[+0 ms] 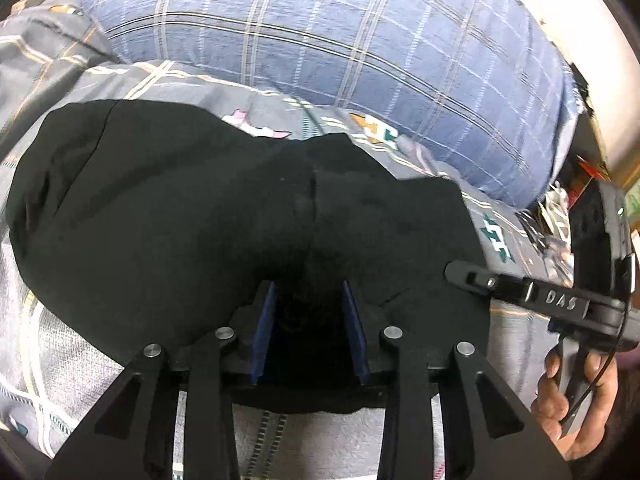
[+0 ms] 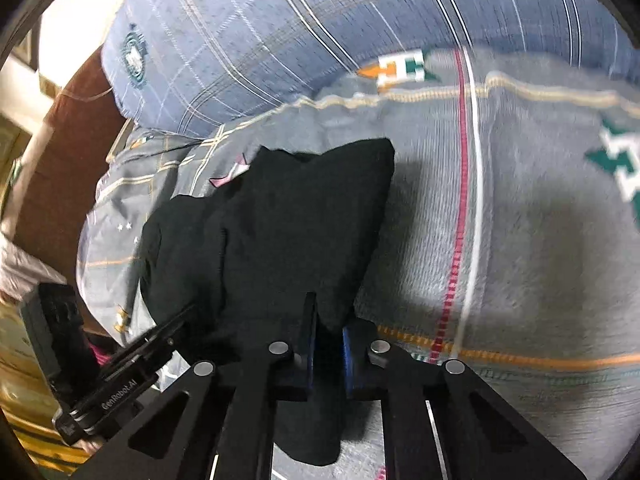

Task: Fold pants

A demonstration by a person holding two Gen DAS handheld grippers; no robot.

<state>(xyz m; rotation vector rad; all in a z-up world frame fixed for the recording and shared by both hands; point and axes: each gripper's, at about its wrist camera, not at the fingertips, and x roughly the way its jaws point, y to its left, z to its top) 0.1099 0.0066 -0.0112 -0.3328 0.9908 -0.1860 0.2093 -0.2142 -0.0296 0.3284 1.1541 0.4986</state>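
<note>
Black pants (image 1: 200,200) lie bunched and partly folded on a grey patterned bedsheet (image 1: 60,340). My left gripper (image 1: 310,292) stands over their near edge. Its blue pads (image 1: 264,320) are apart, with dark cloth lying loose between them. In the right wrist view the pants (image 2: 288,220) reach away from my right gripper (image 2: 328,320), which is shut on a fold of their near right edge; cloth hangs below the pads. The right gripper (image 1: 456,272) also shows in the left view at the pants' right edge, and the left gripper (image 2: 180,320) shows low on the left in the right view.
A large blue plaid pillow (image 1: 320,40) (image 2: 280,40) lies just behind the pants. Grey bedsheet (image 2: 520,240) spreads to the right. A hand (image 1: 576,408) holds the right gripper's handle. Small clutter (image 1: 560,208) lies at the bed's right edge, and a brown bed frame (image 2: 60,160) runs along the left.
</note>
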